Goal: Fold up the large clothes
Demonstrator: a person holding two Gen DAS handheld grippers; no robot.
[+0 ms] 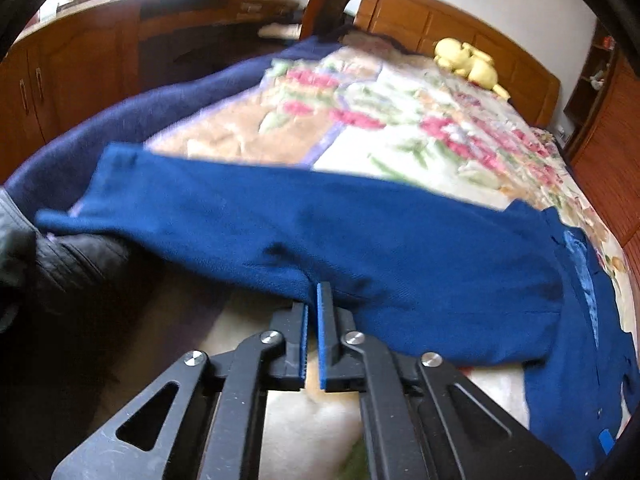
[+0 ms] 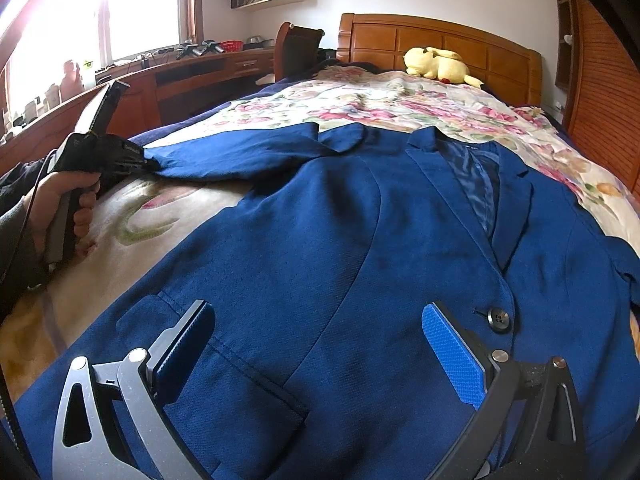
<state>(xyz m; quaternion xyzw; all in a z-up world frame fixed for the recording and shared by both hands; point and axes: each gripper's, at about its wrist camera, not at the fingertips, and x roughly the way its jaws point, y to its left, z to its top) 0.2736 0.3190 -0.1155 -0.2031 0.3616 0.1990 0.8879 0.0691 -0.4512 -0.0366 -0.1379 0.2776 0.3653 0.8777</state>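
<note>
A large blue jacket (image 2: 340,240) lies face up on the bed, its collar toward the headboard. Its sleeve (image 2: 240,148) stretches out to the left. In the left wrist view the same jacket (image 1: 400,248) runs across the frame as a wide blue band. My left gripper (image 1: 313,300) is shut on the near edge of the sleeve, with blue cloth pinched at the fingertips. The right wrist view shows that gripper (image 2: 148,162) at the sleeve's end, held by a hand (image 2: 60,200). My right gripper (image 2: 320,344) stands open over the jacket's lower front, near a pocket flap and a dark button (image 2: 498,318), with nothing pinched.
A floral blanket (image 1: 360,120) covers the bed. A yellow plush toy (image 2: 436,64) lies by the wooden headboard (image 2: 440,36). A wooden desk (image 2: 192,76) and a chair (image 2: 298,48) stand along the left side. A dark garment (image 1: 72,260) lies at the bed's near left corner.
</note>
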